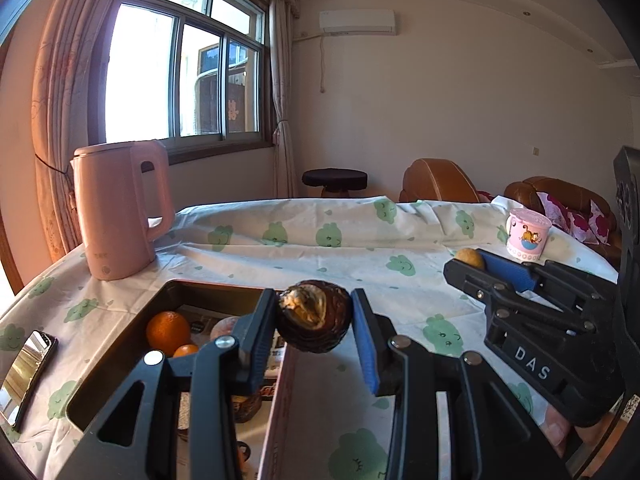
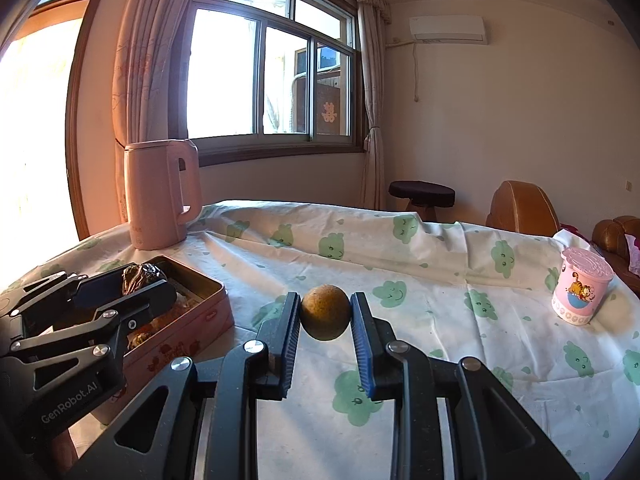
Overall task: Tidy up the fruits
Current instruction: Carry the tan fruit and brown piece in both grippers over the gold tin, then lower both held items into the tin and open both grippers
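pink tin box (image 1: 120,344) serves as the landmark; it sits on the clouded tablecloth (image 1: 320,248), lid off, one unit only.

grippers: two. left gripper (image 1: 316,320) is clamped on one dark wrinkled fruit (image 1: 316,316), held in the air above the box's right wall; its torn pale top faces the camera. in the right wrist view the same left gripper (image 2: 132,286) hangs over the box interior with the dark fruit between its fingers. right gripper (image 2: 326,312) is clamped on one round tan fruit (image 2: 325,311), held to the right of the box, apart from it, above the cloth. in the left wrist view the right gripper (image 1: 470,262) shows the tan fruit at its tips, well right of the box.

box contents, counted from the left wrist view: two oranges, one large orange (image 1: 168,332) and one small orange (image 1: 186,350) touching it; both lie in the box's left half. one pale pink rounded item sits just beside them, partly hidden by a finger; its type cannot be told. further items lower in the box are hidden.

other items: one pink kettle (image 1: 120,212) stands behind the box, upright, handle facing right. one phone (image 1: 28,368) lies left of the box. one pink cartoon cup (image 2: 582,292) stands far right of the box.
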Motion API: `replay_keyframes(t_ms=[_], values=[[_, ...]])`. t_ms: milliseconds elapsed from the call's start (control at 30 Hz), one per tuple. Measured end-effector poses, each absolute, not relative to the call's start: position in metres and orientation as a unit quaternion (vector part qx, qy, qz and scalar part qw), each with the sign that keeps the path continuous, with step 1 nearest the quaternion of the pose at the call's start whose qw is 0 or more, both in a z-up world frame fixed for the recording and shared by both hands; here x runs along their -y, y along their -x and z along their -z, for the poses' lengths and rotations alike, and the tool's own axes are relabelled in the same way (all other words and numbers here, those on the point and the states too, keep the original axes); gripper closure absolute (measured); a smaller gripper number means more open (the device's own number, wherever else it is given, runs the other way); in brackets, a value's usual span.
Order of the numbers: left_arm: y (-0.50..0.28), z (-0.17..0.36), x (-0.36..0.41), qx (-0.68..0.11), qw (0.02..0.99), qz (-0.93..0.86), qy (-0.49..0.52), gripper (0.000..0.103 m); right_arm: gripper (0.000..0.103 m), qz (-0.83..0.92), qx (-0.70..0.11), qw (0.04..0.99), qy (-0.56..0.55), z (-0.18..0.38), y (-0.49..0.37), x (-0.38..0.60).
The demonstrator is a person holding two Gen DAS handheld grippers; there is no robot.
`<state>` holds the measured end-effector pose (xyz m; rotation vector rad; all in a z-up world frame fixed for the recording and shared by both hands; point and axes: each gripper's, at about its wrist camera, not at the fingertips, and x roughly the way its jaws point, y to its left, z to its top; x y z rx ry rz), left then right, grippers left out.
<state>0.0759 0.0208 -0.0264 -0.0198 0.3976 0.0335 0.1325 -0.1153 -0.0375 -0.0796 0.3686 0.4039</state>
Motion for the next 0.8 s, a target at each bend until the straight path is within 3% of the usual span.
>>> replay_keyframes(t_ms=[800], values=[[-0.056,0.020,-0.092,-0.208,0.974,-0.078,0.034,0.064,0.076,-0.275,-0.167,0.944,0.075,0.018,-0.111,0.037]])
